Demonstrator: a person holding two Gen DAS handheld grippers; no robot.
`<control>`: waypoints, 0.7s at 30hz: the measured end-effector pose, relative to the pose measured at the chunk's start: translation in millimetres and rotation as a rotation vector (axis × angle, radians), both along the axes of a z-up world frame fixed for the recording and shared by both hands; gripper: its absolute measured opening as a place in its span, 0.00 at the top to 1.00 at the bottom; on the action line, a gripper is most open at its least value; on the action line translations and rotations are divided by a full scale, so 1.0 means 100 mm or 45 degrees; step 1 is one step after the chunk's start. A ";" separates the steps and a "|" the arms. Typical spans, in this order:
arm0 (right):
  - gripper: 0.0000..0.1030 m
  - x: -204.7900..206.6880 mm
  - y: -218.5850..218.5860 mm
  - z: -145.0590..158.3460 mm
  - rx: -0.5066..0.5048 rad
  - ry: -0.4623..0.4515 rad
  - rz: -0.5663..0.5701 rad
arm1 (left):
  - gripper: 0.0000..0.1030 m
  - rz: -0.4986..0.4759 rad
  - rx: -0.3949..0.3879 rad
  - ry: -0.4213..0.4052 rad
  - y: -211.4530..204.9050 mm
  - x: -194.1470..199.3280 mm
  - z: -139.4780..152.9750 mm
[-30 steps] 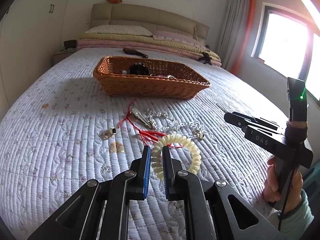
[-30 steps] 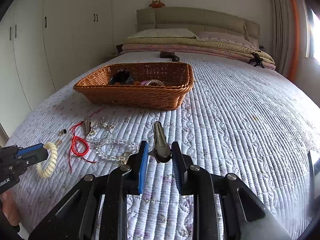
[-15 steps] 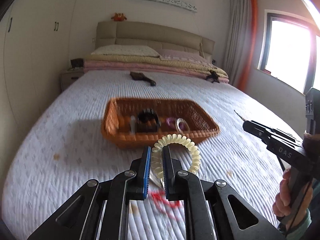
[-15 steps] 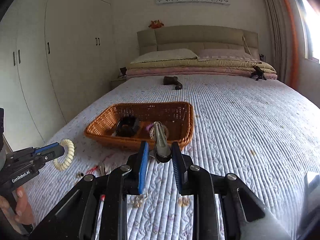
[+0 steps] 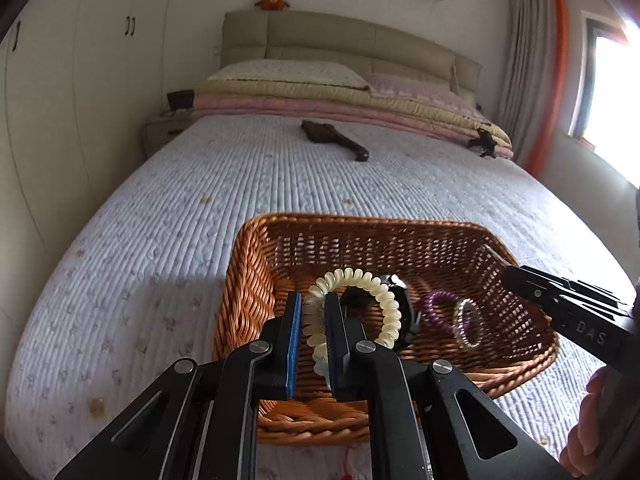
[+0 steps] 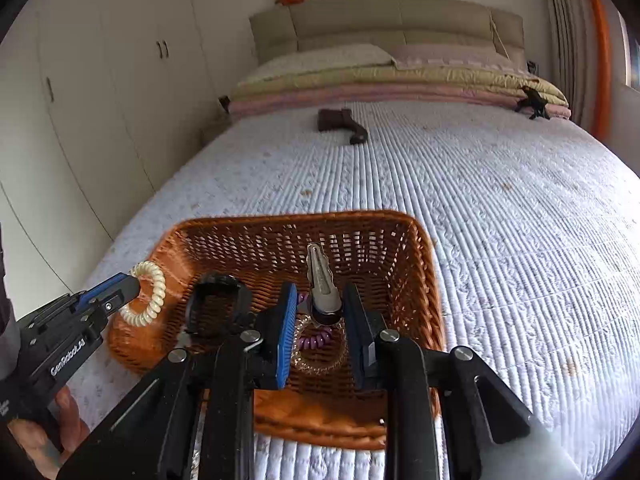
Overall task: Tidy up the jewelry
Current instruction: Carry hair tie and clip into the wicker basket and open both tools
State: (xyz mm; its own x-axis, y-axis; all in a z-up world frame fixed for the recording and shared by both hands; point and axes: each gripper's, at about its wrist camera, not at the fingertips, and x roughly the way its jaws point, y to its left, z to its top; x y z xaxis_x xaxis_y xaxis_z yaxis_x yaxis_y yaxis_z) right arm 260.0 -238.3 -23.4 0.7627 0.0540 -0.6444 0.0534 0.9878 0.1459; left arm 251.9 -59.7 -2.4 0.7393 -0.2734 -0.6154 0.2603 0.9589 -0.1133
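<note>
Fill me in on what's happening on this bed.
A person is tidying jewelry into a wicker basket on the quilted bed, a handheld gripper in each hand. The left gripper is shut on a cream spiral hair tie, and the right gripper is shut on a metal hair clip. Both hang over the basket, nothing released yet. A black watch, a purple coil tie and a beaded ring already lie inside.

Quilted bed [image 5: 280, 184], pillows [image 5: 288, 74], wardrobe [image 6: 120, 80]
</note>
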 end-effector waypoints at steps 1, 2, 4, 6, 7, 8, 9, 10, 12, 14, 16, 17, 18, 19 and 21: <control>0.74 0.05 0.01 -0.06 -0.002 0.017 -0.001 | 0.89 0.005 0.015 0.005 -0.01 0.02 -0.04; 0.74 0.10 0.02 -0.11 -0.015 0.031 -0.008 | 0.89 0.004 0.032 0.010 -0.03 0.04 -0.08; 0.74 0.14 0.05 -0.18 -0.043 0.043 -0.021 | 0.89 0.000 0.045 0.015 -0.04 0.07 -0.13; 0.74 0.16 0.06 -0.24 -0.047 0.052 -0.019 | 0.89 -0.003 0.047 0.022 -0.06 0.09 -0.16; 0.74 0.18 0.07 -0.27 -0.048 0.059 -0.017 | 0.89 -0.001 0.046 0.028 -0.06 0.10 -0.18; 0.74 0.18 0.08 -0.30 -0.048 0.065 -0.014 | 0.89 0.000 0.044 0.031 -0.06 0.10 -0.19; 0.74 0.19 0.08 -0.32 -0.045 0.067 -0.010 | 0.89 0.000 0.040 0.034 -0.05 0.10 -0.20; 0.74 0.18 0.08 -0.33 -0.041 0.067 -0.007 | 0.89 0.001 0.036 0.035 -0.04 0.10 -0.20; 0.74 0.19 0.07 -0.34 -0.032 0.072 -0.002 | 0.89 0.003 0.032 0.034 -0.03 0.10 -0.19; 0.74 0.19 0.06 -0.36 -0.016 0.079 0.005 | 0.89 0.004 0.024 0.036 -0.02 0.11 -0.19; 0.74 0.21 0.03 -0.37 0.003 0.085 0.010 | 0.88 -0.002 0.017 0.042 -0.01 0.10 -0.19; 0.74 0.21 0.02 -0.38 0.012 0.086 0.014 | 0.86 -0.002 0.013 0.047 0.00 0.10 -0.19; 0.74 0.21 0.02 -0.38 0.027 0.087 0.023 | 0.86 -0.002 0.005 0.052 0.00 0.10 -0.19; 0.74 0.20 0.01 -0.37 0.039 0.086 0.026 | 0.85 -0.009 -0.011 0.058 0.01 0.09 -0.19; 0.73 0.17 0.00 -0.34 0.050 0.073 0.028 | 0.72 -0.017 -0.038 0.050 0.03 0.06 -0.15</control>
State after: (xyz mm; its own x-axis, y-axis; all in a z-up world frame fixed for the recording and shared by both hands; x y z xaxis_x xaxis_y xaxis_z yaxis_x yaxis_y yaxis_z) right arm 276.9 -238.5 -57.1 0.7232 0.0963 -0.6839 0.0412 0.9825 0.1819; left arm 257.5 -56.3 -17.5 0.7111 -0.3019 -0.6350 0.2681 0.9513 -0.1521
